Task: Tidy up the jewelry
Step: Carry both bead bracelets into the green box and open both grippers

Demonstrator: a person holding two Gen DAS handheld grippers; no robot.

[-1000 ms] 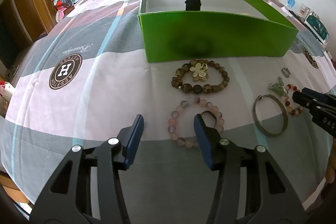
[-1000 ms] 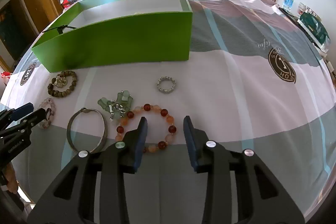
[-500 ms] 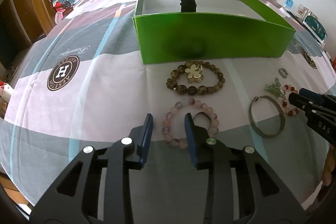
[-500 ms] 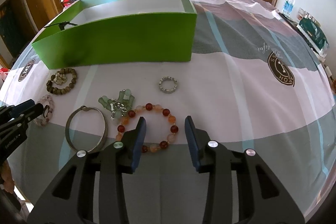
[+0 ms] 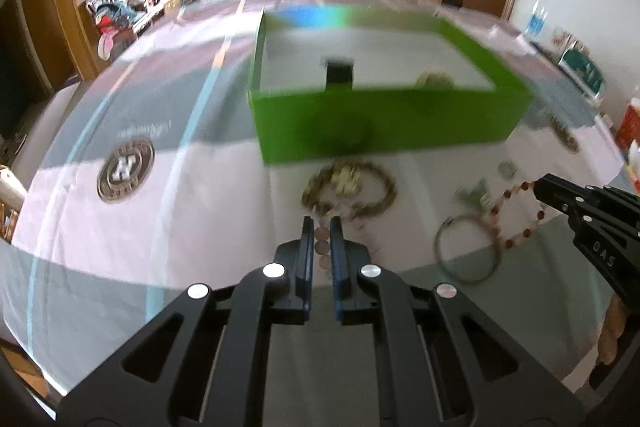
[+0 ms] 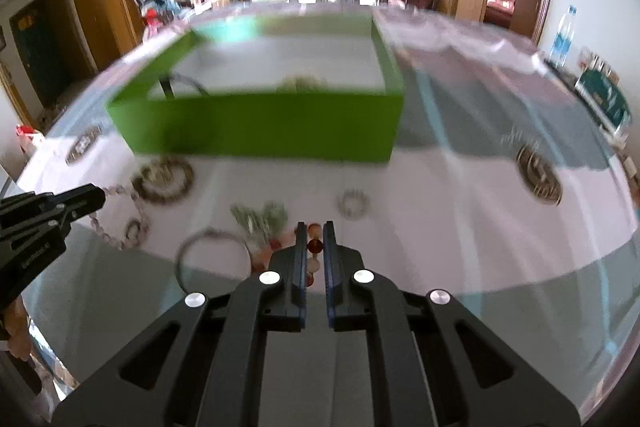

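Green cardboard forms the open box (image 5: 384, 123) standing at the far side of the desk (image 5: 120, 251). The left tongs (image 5: 319, 227) are closed on a pale pink bead bracelet (image 6: 116, 223), which hangs from their tips above the cloth. The right tongs (image 6: 315, 231) are clamped on a red and orange bead bracelet (image 5: 516, 215). A brown bead bracelet (image 5: 348, 191), a metal bangle (image 5: 468, 251), a green charm (image 6: 260, 217) and a small ring (image 6: 353, 203) lie near the box.
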